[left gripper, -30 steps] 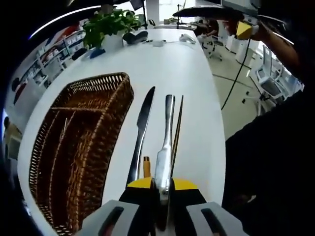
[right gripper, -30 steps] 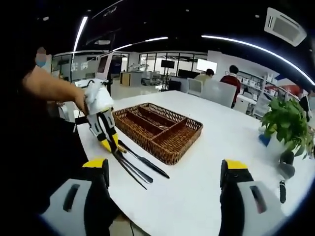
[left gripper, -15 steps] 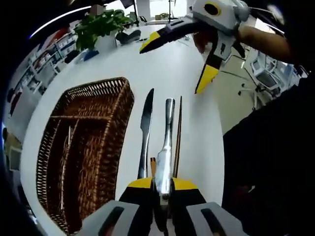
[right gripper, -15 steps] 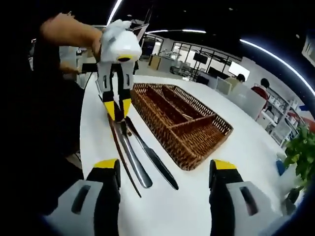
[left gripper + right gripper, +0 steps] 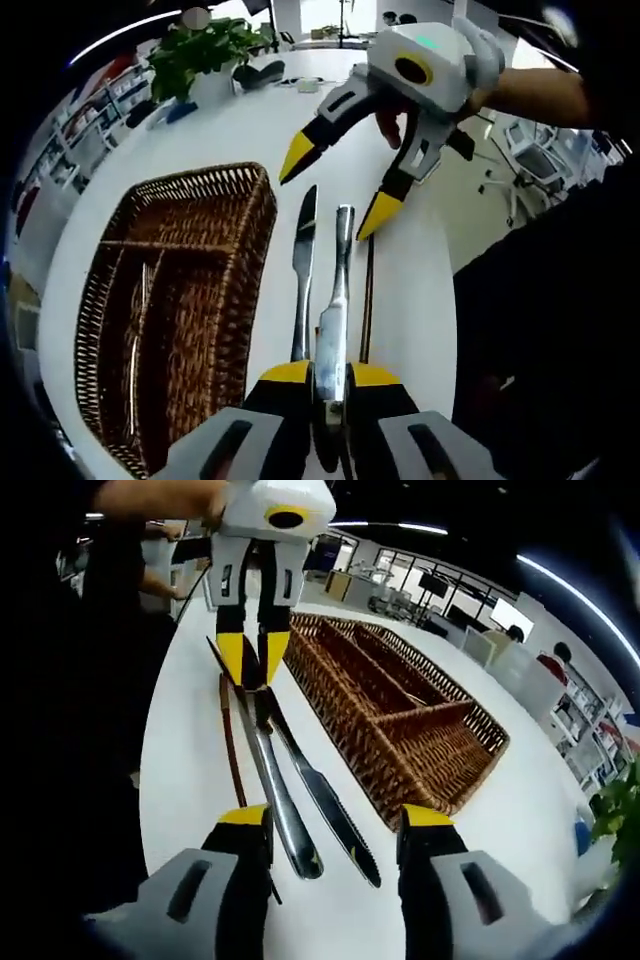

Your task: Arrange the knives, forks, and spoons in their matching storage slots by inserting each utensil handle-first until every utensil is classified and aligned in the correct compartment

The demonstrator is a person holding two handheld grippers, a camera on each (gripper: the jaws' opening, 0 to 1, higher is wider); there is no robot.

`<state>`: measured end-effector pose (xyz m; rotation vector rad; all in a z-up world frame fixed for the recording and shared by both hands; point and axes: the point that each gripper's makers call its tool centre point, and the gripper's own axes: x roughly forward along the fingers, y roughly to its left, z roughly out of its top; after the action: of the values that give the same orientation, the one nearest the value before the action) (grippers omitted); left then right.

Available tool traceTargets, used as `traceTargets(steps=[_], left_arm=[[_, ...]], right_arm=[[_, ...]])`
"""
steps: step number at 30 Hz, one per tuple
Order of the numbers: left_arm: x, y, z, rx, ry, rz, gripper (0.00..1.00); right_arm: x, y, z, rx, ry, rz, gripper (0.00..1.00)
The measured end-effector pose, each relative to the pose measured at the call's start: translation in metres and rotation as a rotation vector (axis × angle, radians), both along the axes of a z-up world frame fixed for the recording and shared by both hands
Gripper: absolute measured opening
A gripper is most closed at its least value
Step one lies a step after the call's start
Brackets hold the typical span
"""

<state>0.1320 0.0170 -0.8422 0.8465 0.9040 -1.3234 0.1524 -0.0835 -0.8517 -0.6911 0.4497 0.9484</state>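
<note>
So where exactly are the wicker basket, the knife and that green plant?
wicker basket [image 5: 255, 215]: left gripper view, on its woven side wall.
knife [image 5: 330, 810]: right gripper view, mid-blade, lying beside the basket.
green plant [image 5: 205, 50]: left gripper view, on its leaves at the table's far end.

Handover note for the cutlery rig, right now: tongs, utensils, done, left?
Left tongs: shut on the handle end of a silver utensil lying flat on the white table; whether it is a fork or a spoon, I cannot tell.
Right tongs: open, hovering over the far ends of the utensils, holding nothing.
Table knife lies beside that utensil, on the side nearer the wicker tray; a thin brown stick-like piece lies on the other side.
Done: a few pieces already lie in the tray's long slots.
Left: slot these three handle-first.
</note>
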Motion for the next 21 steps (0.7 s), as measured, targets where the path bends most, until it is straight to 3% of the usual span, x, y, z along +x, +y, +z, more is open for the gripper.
traceTargets(steps=[5,13,18,21], left_arm=[[0.0,0.002,-0.001,0.005,0.014,-0.008,0.11],[0.002,0.005,-0.002,0.007,0.051,0.011,0.11],[0.002,0.002,0.0,-0.009,0.082,0.022,0.11],[0.002,0.0,0.002,-0.016,0.068,0.001,0.11]], right_arm=[[-0.009,-0.001,-0.015,-0.065,0.021,0.035,0.45],[-0.017,0.001,-0.019,-0.07,0.029,0.071,0.21],[-0.017,0.005,-0.019,-0.063,0.033,0.09,0.17],[-0.017,0.008,-0.021,-0.059,0.062,0.097,0.14]])
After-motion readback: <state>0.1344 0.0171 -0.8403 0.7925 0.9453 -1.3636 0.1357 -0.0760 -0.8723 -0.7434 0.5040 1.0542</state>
